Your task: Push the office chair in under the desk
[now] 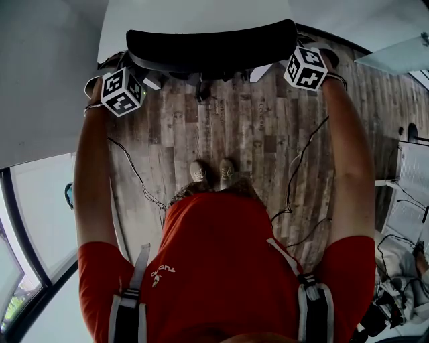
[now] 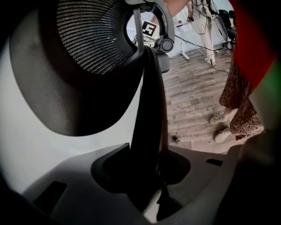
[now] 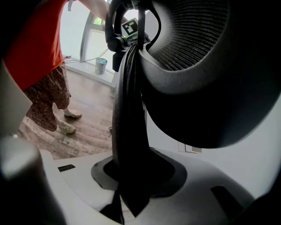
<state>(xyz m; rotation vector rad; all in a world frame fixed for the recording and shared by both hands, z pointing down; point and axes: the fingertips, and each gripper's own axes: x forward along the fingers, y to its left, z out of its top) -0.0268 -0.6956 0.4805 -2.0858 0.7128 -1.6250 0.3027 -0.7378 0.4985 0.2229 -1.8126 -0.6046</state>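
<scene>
The office chair's black backrest (image 1: 211, 43) lies across the top of the head view, against the white desk (image 1: 201, 13). My left gripper, seen by its marker cube (image 1: 123, 92), is at the backrest's left end. The right one's cube (image 1: 306, 67) is at the right end. In the left gripper view the left gripper (image 2: 147, 176) is shut on the backrest's black edge (image 2: 149, 110), beside the mesh (image 2: 92, 39). In the right gripper view the right gripper (image 3: 129, 176) is likewise shut on the other edge (image 3: 127, 110).
Thin cables (image 1: 295, 167) trail over the wooden floor (image 1: 255, 134) round the person's feet (image 1: 211, 173). A glass wall (image 1: 40, 214) runs down the left. White furniture (image 1: 409, 201) stands at the right. A small bucket (image 3: 101, 66) sits by the window.
</scene>
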